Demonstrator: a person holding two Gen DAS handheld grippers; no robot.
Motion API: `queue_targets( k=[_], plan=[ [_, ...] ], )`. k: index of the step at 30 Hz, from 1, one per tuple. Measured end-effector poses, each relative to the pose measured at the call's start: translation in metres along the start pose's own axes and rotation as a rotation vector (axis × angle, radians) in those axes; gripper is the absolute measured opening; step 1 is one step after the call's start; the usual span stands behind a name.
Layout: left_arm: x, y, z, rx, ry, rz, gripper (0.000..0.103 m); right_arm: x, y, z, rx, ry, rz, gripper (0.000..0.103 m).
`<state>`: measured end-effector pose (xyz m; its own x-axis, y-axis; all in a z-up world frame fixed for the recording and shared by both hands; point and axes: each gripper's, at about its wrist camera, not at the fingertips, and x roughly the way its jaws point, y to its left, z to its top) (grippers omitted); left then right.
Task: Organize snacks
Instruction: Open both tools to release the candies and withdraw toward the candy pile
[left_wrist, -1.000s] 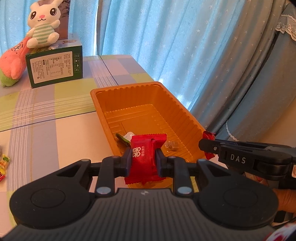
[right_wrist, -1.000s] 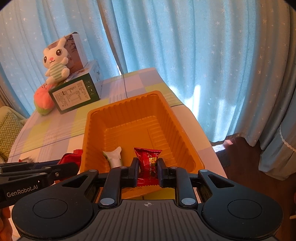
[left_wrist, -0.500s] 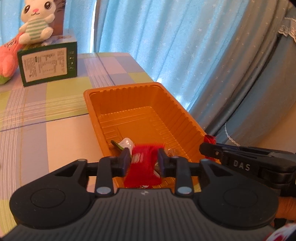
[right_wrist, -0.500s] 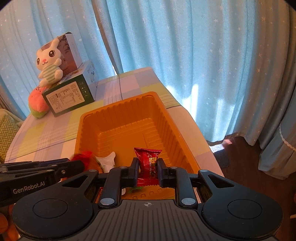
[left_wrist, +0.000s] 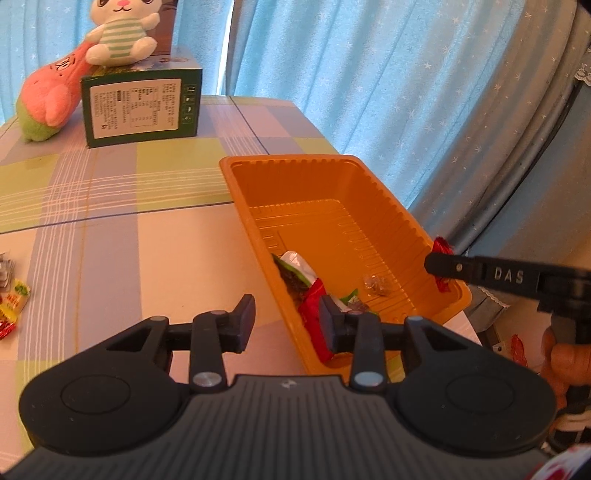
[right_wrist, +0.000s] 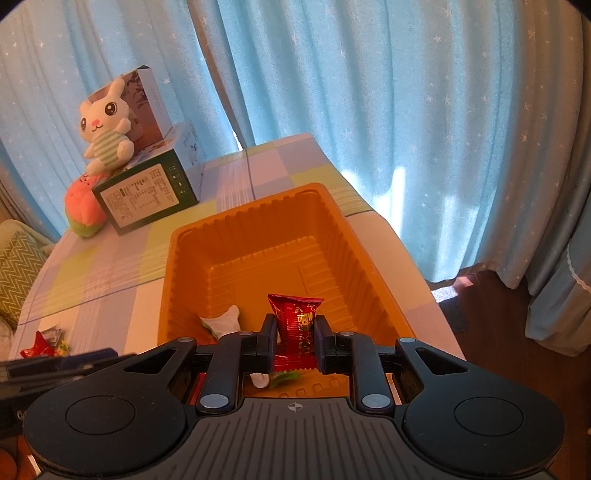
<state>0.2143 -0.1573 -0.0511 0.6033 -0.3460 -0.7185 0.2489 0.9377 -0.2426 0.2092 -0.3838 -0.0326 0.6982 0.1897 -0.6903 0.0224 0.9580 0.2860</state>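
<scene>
My left gripper (left_wrist: 286, 314) stands open over the near left wall of the orange tray (left_wrist: 288, 159), with nothing between its fingers. A red snack packet (left_wrist: 312, 321) lies inside the tray against that wall, beside the right finger. A white and green packet (left_wrist: 295, 264) and a clear candy (left_wrist: 375, 284) also lie in the tray. My right gripper (right_wrist: 295, 332) is shut on another red packet (right_wrist: 295, 317), held upright above the tray's (right_wrist: 251, 210) near end. The left wrist view shows the right gripper (left_wrist: 439, 267) over the tray's right rim.
Loose snacks (left_wrist: 13, 299) lie on the checked tablecloth at the far left. A green box (left_wrist: 142, 107) with a plush rabbit (left_wrist: 118, 37) on it and a pink plush (left_wrist: 51, 92) stand at the back. Blue curtains hang behind; the table edge runs just right of the tray.
My left gripper opened and let go of its red packet, which dropped into the tray; it then drifted left toward the tray's left wall. The right gripper kept still with its packet.
</scene>
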Motion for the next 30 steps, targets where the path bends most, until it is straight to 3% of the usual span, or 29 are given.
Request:
queue_targets(
  k=[2, 4, 5, 6, 10, 14, 30],
  plan=[
    [-0.003, 0.003, -0.003, -0.001, -0.001, 0.008, 0.037, 0.002, -0.001, 0.004, 0.024, -0.003, 0.036, 0.021],
    [-0.007, 0.005, -0.005, 0.001, -0.004, 0.016, 0.042, 0.005, -0.002, 0.008, 0.057, 0.003, 0.066, 0.030],
    [-0.009, 0.006, -0.006, 0.000, -0.007, 0.017, 0.047, 0.004, -0.002, 0.009, 0.063, -0.003, 0.066, 0.051],
    [-0.012, 0.008, -0.007, 0.000, -0.013, 0.017, 0.049, 0.002, -0.002, 0.009, 0.071, -0.017, 0.066, 0.065],
    [-0.025, 0.011, -0.012, 0.003, -0.039, 0.030, 0.060, -0.009, -0.003, 0.008, 0.097, -0.034, 0.052, 0.065],
    [-0.041, 0.016, -0.016, -0.002, -0.060, 0.038, 0.065, -0.026, 0.000, 0.000, 0.116, -0.043, 0.024, 0.065],
    [-0.130, 0.034, -0.047, -0.008, -0.125, 0.100, 0.067, -0.084, 0.066, -0.063, 0.020, -0.002, 0.002, 0.065]
  ],
)
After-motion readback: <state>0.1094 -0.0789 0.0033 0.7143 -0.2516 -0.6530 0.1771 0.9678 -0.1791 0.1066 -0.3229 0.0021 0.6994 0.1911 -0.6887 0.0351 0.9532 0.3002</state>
